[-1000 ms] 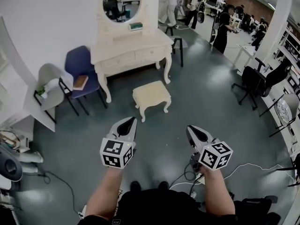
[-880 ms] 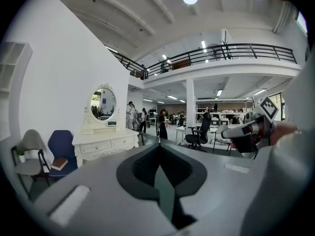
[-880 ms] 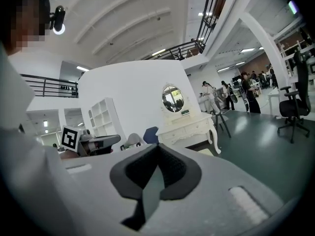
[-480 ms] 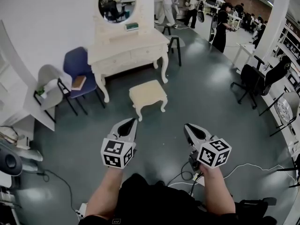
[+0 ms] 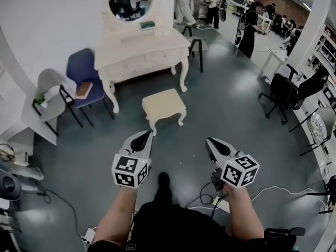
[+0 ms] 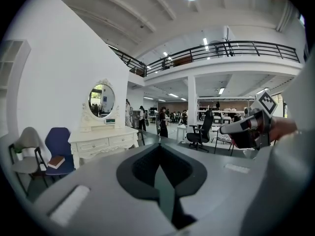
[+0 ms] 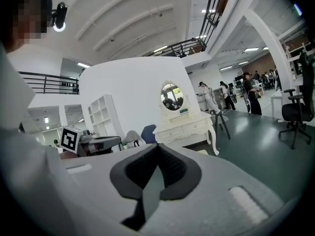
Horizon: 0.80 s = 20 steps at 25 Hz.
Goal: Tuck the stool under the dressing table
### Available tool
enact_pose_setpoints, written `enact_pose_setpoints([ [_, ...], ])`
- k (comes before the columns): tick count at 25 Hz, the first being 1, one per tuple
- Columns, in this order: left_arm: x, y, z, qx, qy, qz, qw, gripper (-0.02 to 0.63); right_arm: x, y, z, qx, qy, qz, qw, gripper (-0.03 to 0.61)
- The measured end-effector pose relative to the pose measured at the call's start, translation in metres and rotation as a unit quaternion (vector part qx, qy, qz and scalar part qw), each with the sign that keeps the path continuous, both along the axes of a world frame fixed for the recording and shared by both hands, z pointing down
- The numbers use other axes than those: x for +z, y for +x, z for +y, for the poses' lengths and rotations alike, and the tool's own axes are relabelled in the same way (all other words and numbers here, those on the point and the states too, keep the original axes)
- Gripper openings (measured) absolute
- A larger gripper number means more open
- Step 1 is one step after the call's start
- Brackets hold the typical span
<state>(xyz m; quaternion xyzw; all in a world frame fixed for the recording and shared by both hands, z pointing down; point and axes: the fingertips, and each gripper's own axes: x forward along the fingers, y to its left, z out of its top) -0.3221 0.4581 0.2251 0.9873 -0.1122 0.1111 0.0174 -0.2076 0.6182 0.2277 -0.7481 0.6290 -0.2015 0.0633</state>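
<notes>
Head view: markers [image 5: 129, 171] top left gripper [image 5: 147, 135], right gripper [image 5: 209, 142].

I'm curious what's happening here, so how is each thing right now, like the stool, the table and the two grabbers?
stool: upright on the floor in front of the dressing table, not tucked under.
dressing table: standing against the white wall, drawers closed.
left gripper: fingers together, holding nothing, apart from the stool.
right gripper: fingers together, holding nothing.
book: closed, lying on the blue chair.
</notes>
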Motion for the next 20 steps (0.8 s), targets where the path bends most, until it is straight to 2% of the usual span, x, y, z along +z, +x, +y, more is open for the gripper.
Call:
enact_pose_setpoints([
  [4, 0.004, 0.025, -0.033, -0.007, 0.004, 0.006, 1.0000, 0.018, 0.004, 0.025, -0.026, -0.002, -0.011, 0.001, 1.000, -0.003],
  [8, 0.009, 0.056, -0.072, -0.012, -0.013, 0.015, 0.9997, 0.018, 0.006, 0.063, -0.059, 0.006, -0.014, 0.004, 1.000, -0.003],
  [14, 0.013, 0.095, -0.134, -0.014, -0.021, 0.009, 0.9996, 0.018, 0.014, 0.105, -0.117, 0.004, -0.025, -0.003, 1.000, -0.002],
  [20, 0.018, 0.122, -0.184, -0.012, -0.032, 0.000, 0.9994, 0.018, 0.018, 0.124, -0.174, -0.008, -0.037, -0.012, 0.999, 0.003],
])
